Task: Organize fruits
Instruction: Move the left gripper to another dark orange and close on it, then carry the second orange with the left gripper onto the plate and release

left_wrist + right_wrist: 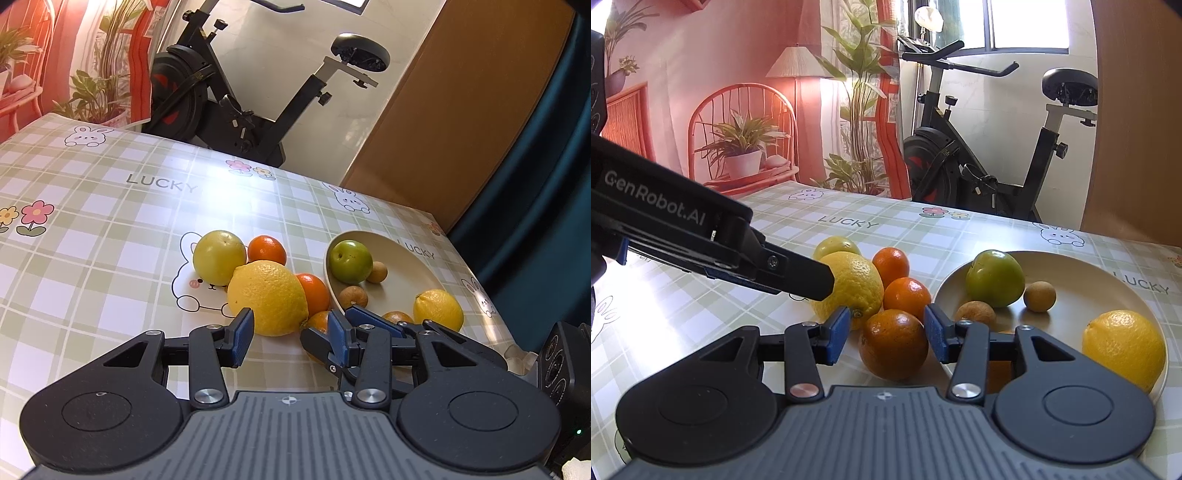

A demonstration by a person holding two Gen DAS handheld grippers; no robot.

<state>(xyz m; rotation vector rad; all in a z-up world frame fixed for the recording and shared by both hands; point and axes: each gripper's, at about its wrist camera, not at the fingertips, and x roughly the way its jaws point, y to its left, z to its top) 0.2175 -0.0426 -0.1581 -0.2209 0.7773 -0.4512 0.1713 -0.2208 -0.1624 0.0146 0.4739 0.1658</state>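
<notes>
Both tools are lining up picks: the right hand-held gripper point(886, 334) stands released around an orange point(893, 344) on the desk point(701, 306) just beside the plate point(1089, 273), the left hand-held gripper point(290, 332) released before the big lemon point(267, 297), so next they likely close and lift.

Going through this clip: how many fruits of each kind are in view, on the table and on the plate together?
Lemons: 2
Oranges: 4, one half hidden on the plate
Green round fruits: 2, one yellowish
Small brown fruits: 2
Total: 10
</notes>
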